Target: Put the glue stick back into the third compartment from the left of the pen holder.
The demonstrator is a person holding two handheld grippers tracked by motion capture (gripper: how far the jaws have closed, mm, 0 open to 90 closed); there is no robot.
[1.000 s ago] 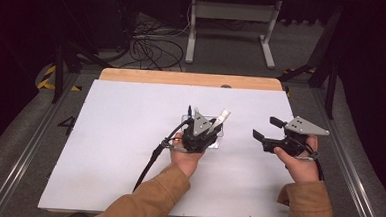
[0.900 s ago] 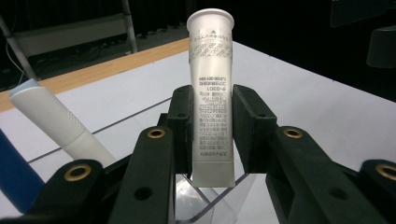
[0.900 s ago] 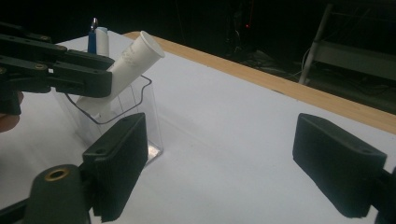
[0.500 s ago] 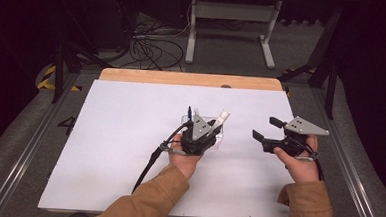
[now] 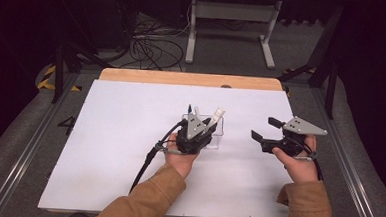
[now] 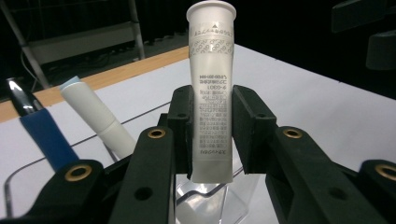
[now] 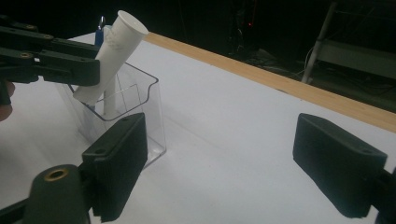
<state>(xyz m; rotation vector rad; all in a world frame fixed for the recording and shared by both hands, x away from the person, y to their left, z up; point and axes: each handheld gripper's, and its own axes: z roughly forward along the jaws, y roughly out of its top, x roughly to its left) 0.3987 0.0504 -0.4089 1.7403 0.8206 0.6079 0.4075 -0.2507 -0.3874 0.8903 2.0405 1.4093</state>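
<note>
My left gripper [image 6: 212,126] was clamped on the white tube [image 6: 211,88], its long axis near upright and its lower end just inside the clear holder [image 5: 214,134], while my right gripper [image 5: 266,130] waited open, well to the side.

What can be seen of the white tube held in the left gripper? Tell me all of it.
The white tube is a squeeze tube of matte plastic, with a flat round cap at its upper end and small grey print running down its body. The left gripper clamps it at mid-body between its black jaws. Its crimped lower end hangs over the clear plastic box; whether it touches the box cannot be told. In the right gripper view it leans at a tilt.
</note>
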